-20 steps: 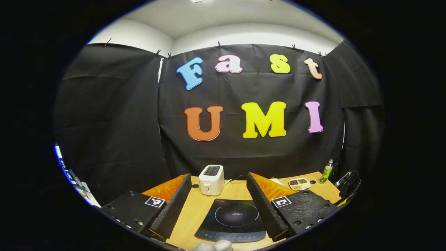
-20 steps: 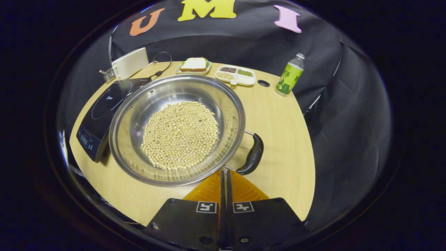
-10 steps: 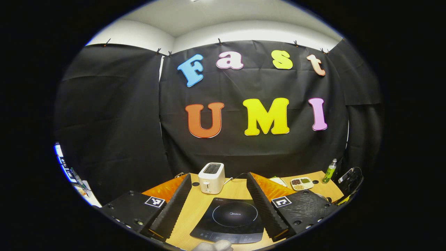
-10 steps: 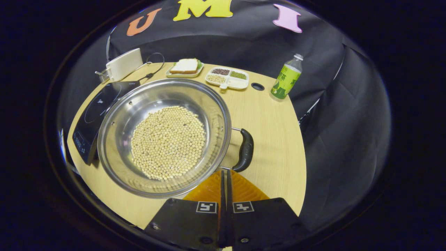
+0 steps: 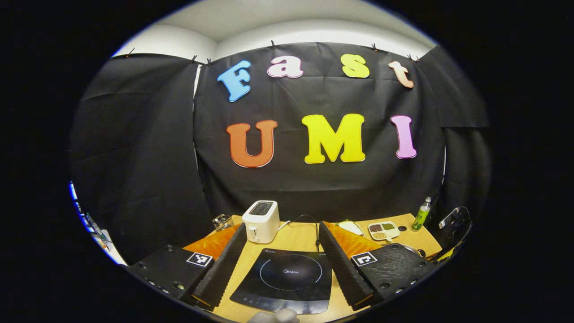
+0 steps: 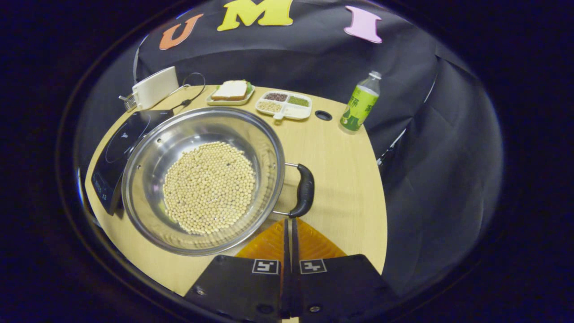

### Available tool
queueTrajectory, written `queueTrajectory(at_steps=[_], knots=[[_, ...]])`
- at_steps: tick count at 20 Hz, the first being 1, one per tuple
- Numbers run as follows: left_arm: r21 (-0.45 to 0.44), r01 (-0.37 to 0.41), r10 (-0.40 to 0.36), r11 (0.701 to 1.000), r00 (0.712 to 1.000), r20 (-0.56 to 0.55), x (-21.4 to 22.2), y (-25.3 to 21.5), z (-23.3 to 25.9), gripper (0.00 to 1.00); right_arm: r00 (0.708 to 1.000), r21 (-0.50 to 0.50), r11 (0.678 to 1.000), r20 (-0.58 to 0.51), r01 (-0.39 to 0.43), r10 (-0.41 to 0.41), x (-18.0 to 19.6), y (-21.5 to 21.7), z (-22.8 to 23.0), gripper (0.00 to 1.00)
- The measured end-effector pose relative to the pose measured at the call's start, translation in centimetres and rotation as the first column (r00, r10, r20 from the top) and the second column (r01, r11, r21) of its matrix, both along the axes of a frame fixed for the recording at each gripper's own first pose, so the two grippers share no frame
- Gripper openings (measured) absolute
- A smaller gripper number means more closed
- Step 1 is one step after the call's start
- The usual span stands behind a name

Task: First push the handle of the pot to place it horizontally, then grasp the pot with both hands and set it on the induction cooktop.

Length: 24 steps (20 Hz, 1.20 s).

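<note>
A steel pot (image 6: 152, 152) holding pale beans sits on the wooden table (image 6: 341, 179) in the right gripper view. Its black side handle (image 6: 305, 190) points toward the right. My right gripper (image 6: 289, 220) is shut with nothing in it, its tips touching the near end of that handle. The black induction cooktop (image 6: 114, 148) lies just left of the pot, partly under its rim. In the left gripper view the cooktop (image 5: 287, 280) lies between the spread fingers of my open left gripper (image 5: 282, 251), which hangs above the table. The pot's rim (image 5: 410, 248) peeks out at the right.
A white toaster (image 5: 260, 220) with its cord stands behind the cooktop. At the table's back are a sandwich plate (image 6: 231, 92), a divided dish of grains (image 6: 282, 101) and a green bottle (image 6: 358, 105). A round cable hole (image 6: 323, 115) sits near the bottle.
The pot has turned, its handle swinging from the lower right toward the right, pushed by my shut right gripper. The left gripper view has shifted slightly, with the cooktop now more centred.
</note>
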<state>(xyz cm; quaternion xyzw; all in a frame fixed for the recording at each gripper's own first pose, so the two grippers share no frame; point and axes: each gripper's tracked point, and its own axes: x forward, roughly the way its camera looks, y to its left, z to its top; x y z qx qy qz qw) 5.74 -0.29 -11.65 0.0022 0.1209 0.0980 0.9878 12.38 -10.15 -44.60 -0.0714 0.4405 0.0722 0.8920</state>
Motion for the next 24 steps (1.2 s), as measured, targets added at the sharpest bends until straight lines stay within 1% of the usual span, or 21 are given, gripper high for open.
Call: queueTrajectory(at_steps=[1, 2, 3, 4, 5, 6, 7, 8, 9, 10, 11, 12, 14, 17, 20, 24], knots=[[-0.013, 0.013, -0.013, 1.000, 1.000, -0.005, 0.3, -0.6, -0.5, 0.96, 1.000, 0.005, 1.000, 0.012, -0.009, 0.009, -0.3, -0.1, 0.3, 0.04], [-0.037, 0.032, -0.033, 0.999, 0.999, -0.015, 0.8, -1.4, -1.5, 0.96, 1.000, 0.012, 1.000, 0.023, -0.016, 0.016, -0.3, -0.2, 0.5, 0.09], [-0.059, 0.048, -0.050, 0.997, 0.999, -0.017, 1.2, -2.3, -2.3, 0.96, 0.999, 0.023, 1.000, 0.037, -0.014, 0.013, -0.3, -0.4, 0.9, 0.11], [-0.082, 0.064, -0.067, 0.995, 0.997, -0.034, 1.4, -3.2, -3.3, 0.97, 0.999, 0.045, 0.999, 0.047, -0.008, 0.006, -0.2, -0.4, 1.1, 0.17], [-0.099, 0.078, -0.083, 0.992, 0.995, -0.047, 1.8, -4.0, -4.3, 0.96, 0.999, 0.060, 0.998, 0.053, 0.002, -0.005, -0.1, -0.7, 1.3, 0.28], [-0.104, 0.090, -0.096, 0.991, 0.994, -0.054, 2.3, -4.6, -5.4, 0.97, 0.998, 0.081, 0.997, 0.056, 0.014, -0.019, 0.1, -0.7, 1.5, 0.46], [-0.111, 0.100, -0.109, 0.989, 0.990, -0.087, 2.6, -5.3, -7.0, 0.96, 0.998, 0.107, 0.994, 0.053, 0.023, -0.029, 0.3, -0.6, 1.5, 0.63], [-0.108, 0.115, -0.127, 0.987, 0.985, -0.113, 3.1, -6.2, -8.5, 1.00, 0.998, 0.135, 0.990, 0.046, 0.040, -0.047, 0.4, -0.5, 1.5, 0.81], [-0.116, 0.124, -0.140, 0.985, 0.979, -0.145, 3.3, -7.0, -10.4, 0.95, 0.997, 0.176, 0.983, 0.047, 0.058, -0.067, 0.8, -0.3, 1.7, 0.82], [-0.138, 0.128, -0.152, 0.982, 0.972, -0.181, 3.6, -8.0, -12.3, 0.96, 0.995, 0.209, 0.975, 0.045, 0.078, -0.089, 1.3, -0.1, 1.5, 0.81], [-0.166, 0.135, -0.169, 0.977, 0.964, -0.208, 4.0, -9.1, -14.0, 0.96, 0.993, 0.220, 0.971, 0.037, 0.098, -0.109, 1.7, -0.4, 1.3, 0.83], [-0.193, 0.140, -0.186, 0.971, 0.952, -0.242, 4.2, -10.2, -15.9, 0.96, 0.992, 0.226, 0.968, 0.041, 0.106, -0.118, 2.2, -0.5, 1.2, 0.81], [-0.233, 0.147, -0.216, 0.961, 0.928, -0.303, 4.7, -11.8, -19.5, 0.95, 0.991, 0.215, 0.971, 0.054, 0.108, -0.122, 3.0, -0.5, 1.3, 0.80], [-0.255, 0.139, -0.233, 0.957, 0.892, -0.387, 5.3, -13.5, -24.1, 0.96, 0.993, 0.191, 0.978, 0.061, 0.084, -0.097, 4.1, -0.1, 0.9, 0.80], [-0.265, 0.131, -0.241, 0.955, 0.865, -0.439, 5.8, -14.2, -27.0, 0.96, 0.994, 0.180, 0.980, 0.053, 0.082, -0.093, 5.3, 0.4, 0.2, 0.80], [-0.275, 0.145, -0.263, 0.950, 0.845, -0.466, 6.4, -15.9, -29.1, 0.96, 0.995, 0.177, 0.980, 0.023, 0.087, -0.092, 5.8, 0.8, -0.8, 0.80]])
